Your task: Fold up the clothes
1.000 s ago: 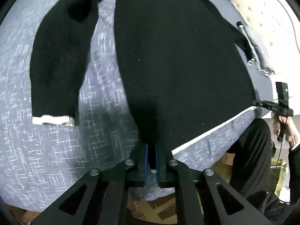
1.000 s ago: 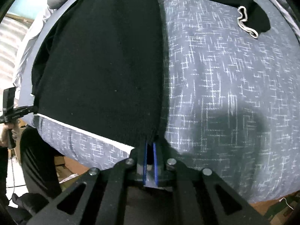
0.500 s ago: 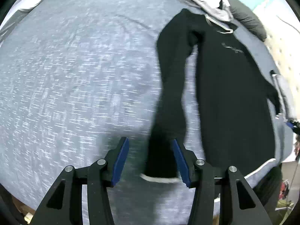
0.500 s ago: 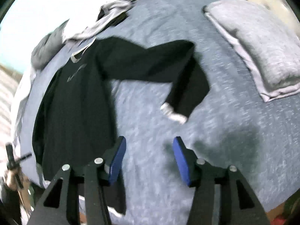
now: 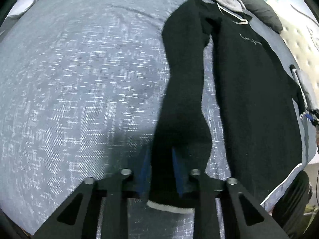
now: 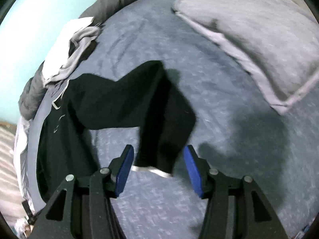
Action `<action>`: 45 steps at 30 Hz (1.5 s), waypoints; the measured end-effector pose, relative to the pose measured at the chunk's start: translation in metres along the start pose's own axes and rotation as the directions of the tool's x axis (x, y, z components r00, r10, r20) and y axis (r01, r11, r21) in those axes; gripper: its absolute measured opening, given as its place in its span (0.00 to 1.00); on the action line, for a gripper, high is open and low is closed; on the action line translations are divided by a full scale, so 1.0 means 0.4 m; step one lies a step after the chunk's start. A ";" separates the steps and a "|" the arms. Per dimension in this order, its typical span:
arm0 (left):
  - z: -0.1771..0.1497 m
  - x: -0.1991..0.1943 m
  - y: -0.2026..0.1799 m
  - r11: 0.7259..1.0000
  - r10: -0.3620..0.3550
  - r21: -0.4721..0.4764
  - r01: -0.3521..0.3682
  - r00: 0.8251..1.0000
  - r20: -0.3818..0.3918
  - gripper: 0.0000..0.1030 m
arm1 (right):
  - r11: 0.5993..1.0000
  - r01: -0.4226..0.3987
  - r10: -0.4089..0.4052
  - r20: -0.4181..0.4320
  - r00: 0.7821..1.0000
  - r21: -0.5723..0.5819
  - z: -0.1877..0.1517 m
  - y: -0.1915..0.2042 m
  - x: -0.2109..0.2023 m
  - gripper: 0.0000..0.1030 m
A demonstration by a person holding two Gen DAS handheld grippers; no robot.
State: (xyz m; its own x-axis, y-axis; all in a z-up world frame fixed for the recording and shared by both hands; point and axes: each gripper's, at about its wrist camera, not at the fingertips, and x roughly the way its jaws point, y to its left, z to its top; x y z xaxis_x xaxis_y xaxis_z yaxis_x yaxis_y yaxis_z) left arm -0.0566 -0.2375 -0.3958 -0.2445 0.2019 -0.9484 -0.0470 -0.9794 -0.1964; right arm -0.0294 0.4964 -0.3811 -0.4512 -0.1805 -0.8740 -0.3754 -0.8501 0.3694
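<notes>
On the grey bed (image 5: 79,79) a black sweater (image 5: 255,91) lies flat, sleeves spread. The left gripper (image 5: 160,169) and right gripper (image 6: 157,166) are both wide, each around a cuff. The knit looks soft and limp; the cuffs give good hold.

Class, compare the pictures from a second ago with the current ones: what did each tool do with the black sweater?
Both tools let go of the hem and moved outward to the sleeves. The left tool now straddles the left sleeve, closing around it; the right tool is open around the right cuff. The black sweater stays flat on the bed.
</notes>
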 end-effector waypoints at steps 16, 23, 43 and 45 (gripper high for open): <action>0.031 -0.114 0.051 0.999 0.028 0.016 -0.030 0.996 0.079 0.04 | 0.971 0.136 -0.131 0.038 0.991 -0.199 0.062 0.050 -0.065 0.03; 0.098 -0.205 0.128 0.996 0.084 -0.043 -0.078 0.986 0.142 0.04 | 0.951 0.213 -0.179 0.162 0.970 -0.224 0.180 0.032 -0.242 0.03; 0.234 -0.284 0.365 0.963 0.171 -0.230 -0.141 0.979 0.114 0.03 | 0.898 0.387 -0.350 0.195 0.916 -0.211 0.362 -0.055 -0.320 0.03; 0.241 -0.277 0.381 0.959 0.185 -0.238 -0.156 0.977 0.104 0.03 | 0.896 0.394 -0.358 0.193 0.914 -0.207 0.375 -0.064 -0.314 0.03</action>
State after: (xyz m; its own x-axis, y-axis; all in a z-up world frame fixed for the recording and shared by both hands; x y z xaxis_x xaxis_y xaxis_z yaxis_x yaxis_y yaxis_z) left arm -0.1301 -0.4094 -0.2969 -0.3481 0.0159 -0.9373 0.2232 -0.9697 -0.0994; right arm -0.0848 0.6151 -0.2335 -0.4343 0.2345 -0.8697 -0.3468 -0.9346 -0.0789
